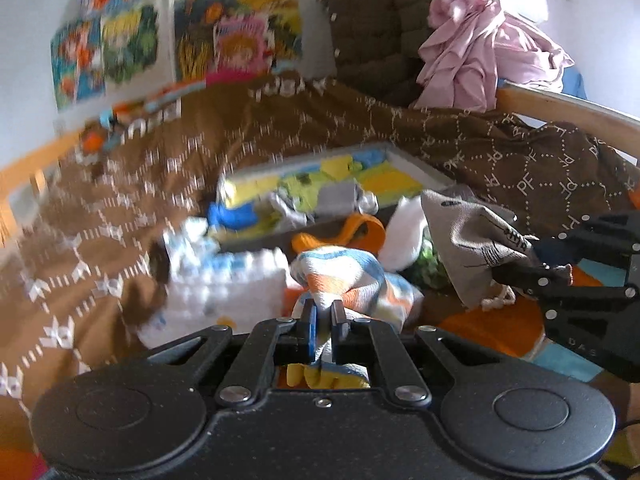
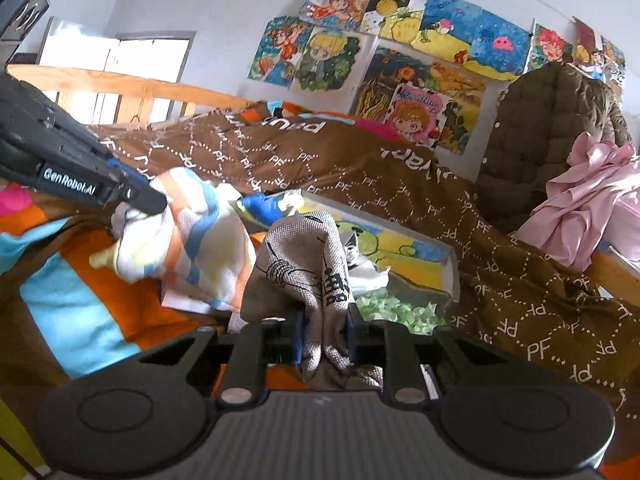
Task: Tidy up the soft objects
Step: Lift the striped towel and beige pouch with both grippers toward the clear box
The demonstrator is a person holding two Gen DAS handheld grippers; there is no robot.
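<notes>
Left claw point(image 1: 323, 312) pinched tight on a striped cloth point(image 1: 352, 280): white ground with blue, orange and pale yellow bands, bunched and crumpled, lifted just above the bed. Right claw point(image 2: 325, 332) clamped on a grey pouch point(image 2: 304, 256): coarse woven fabric with black line drawing and lettering, gathered into folds between the pads, its upper part standing up ahead of the claw. In the left view the pouch hangs to the right of the cloth, near it but apart; a knotted cord end shows at its lower edge. Behind both lies a brown quilt point(image 2: 360, 176) patterned with dotted hexagons and "PF" marks, partly covering a flat picture board point(image 2: 404, 248). A pink garment point(image 2: 580, 204) is heaped at the bed's far right. The left view is motion-blurred on its left half, so the white and blue item there cannot be identified. The pouch lettering is too creased to read.
</notes>
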